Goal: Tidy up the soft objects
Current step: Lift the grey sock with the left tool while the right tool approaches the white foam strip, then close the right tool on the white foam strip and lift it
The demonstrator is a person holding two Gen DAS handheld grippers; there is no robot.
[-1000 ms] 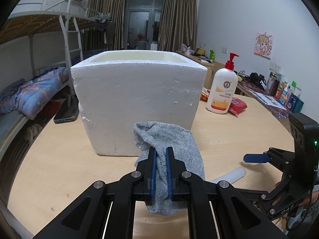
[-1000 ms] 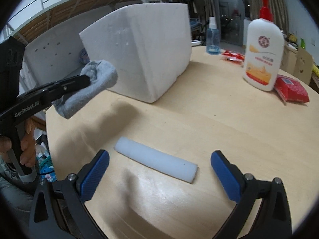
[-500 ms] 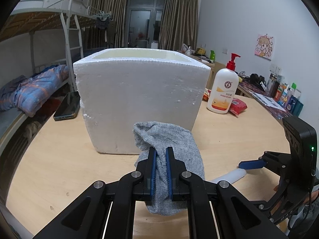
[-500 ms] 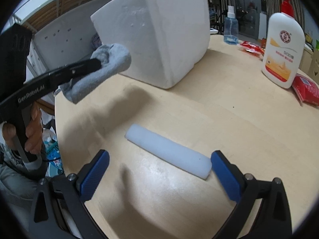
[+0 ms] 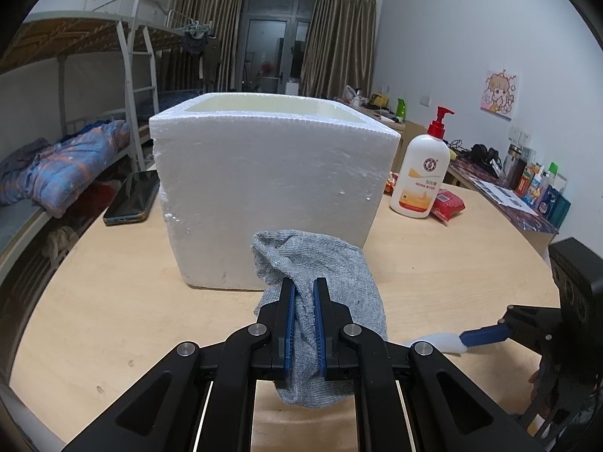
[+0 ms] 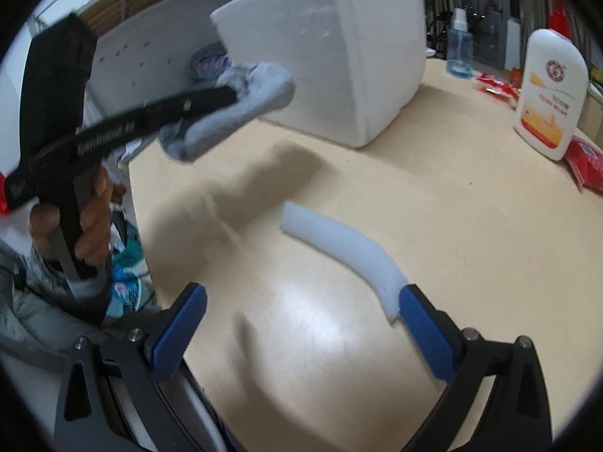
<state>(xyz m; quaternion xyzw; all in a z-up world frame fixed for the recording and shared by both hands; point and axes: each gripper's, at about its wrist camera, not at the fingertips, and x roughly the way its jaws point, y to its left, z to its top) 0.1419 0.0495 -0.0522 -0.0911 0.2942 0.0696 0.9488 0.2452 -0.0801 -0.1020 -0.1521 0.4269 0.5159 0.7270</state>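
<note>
Left gripper (image 5: 303, 293) clamps grey sock (image 5: 331, 282) near foam box (image 5: 271, 188); right gripper (image 6: 301, 324) wide open, one finger touching white foam strip (image 6: 346, 248).

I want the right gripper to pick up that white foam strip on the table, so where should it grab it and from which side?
Probably mid-length on the white foam strip, from above, right gripper fingers straddling its narrow width. It lies flat and curved, with one end already against the right finger.

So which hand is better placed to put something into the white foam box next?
Left. The left gripper is already shut on the grey sock, right before the foam box. The right gripper is open, only touching the foam stick on the table.
</note>
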